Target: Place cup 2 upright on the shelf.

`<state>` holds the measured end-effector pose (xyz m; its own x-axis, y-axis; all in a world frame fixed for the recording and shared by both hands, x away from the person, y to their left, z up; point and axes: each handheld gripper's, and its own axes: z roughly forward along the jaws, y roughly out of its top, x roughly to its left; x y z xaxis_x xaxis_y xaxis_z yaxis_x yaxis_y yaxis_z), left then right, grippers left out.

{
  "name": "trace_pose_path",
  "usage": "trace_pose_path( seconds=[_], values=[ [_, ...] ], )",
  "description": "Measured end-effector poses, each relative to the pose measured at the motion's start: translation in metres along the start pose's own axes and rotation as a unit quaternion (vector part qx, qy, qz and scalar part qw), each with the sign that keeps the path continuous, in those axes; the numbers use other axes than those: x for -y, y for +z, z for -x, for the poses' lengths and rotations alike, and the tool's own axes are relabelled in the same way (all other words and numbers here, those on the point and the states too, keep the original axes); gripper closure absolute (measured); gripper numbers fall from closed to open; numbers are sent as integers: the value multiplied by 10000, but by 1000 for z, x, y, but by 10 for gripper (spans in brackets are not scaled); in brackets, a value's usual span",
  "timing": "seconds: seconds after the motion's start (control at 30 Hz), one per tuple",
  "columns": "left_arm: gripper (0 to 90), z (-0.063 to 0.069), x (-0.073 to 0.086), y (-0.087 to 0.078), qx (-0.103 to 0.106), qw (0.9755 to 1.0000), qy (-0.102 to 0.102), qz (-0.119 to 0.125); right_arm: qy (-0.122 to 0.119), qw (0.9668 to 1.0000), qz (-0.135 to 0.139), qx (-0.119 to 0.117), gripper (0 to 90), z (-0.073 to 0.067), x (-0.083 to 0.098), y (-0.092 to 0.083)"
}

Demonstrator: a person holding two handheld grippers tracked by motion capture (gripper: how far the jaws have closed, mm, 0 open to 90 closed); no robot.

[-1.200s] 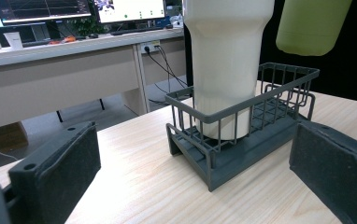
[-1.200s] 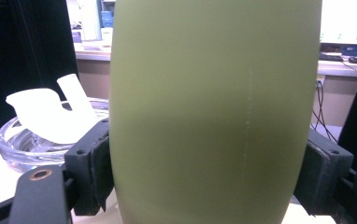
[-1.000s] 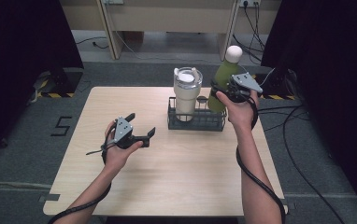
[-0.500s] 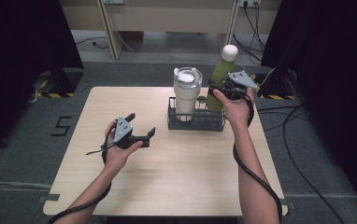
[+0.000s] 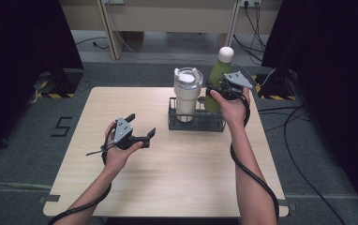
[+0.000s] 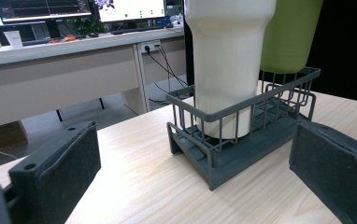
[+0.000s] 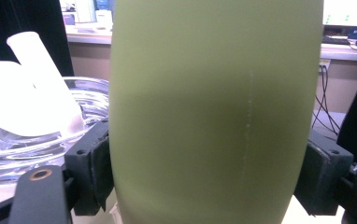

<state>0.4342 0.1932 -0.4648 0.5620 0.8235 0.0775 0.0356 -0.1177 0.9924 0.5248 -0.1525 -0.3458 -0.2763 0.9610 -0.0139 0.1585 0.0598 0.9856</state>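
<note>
Light wooden table with a pale grain. Dark wire rack standing directly on it, toward the far right. Rest of the top bare.

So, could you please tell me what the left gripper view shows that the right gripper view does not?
The left gripper view alone shows the dark wire rack on the wooden table, the white tumbler standing in it, and the left gripper with its fingers wide apart and nothing between them. The right gripper view alone shows the right gripper with its fingers pressed on the green bottle, plus the tumbler's clear lid from above. Both share the green bottle, the tumbler and the desks with monitors behind.
</note>
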Motion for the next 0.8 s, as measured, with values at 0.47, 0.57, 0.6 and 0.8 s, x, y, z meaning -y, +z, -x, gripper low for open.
trace_pose_path(
  seconds=[0.47,0.57,0.6,0.8],
  values=[
    [12,-1,1,0,-3,10000,-8,-8,-14,9999,-131,25,212,-1,9,9],
    [13,-1,1,0,-2,10000,-5,-7,-8,9999,-162,31,212,-1,11,11],
    [13,-1,1,0,-1,10000,-4,-8,-18,9999,-167,33,212,-1,12,12],
    [12,-1,1,0,-2,10000,-3,-9,-35,9997,-242,39,212,-3,17,16]
  ],
)
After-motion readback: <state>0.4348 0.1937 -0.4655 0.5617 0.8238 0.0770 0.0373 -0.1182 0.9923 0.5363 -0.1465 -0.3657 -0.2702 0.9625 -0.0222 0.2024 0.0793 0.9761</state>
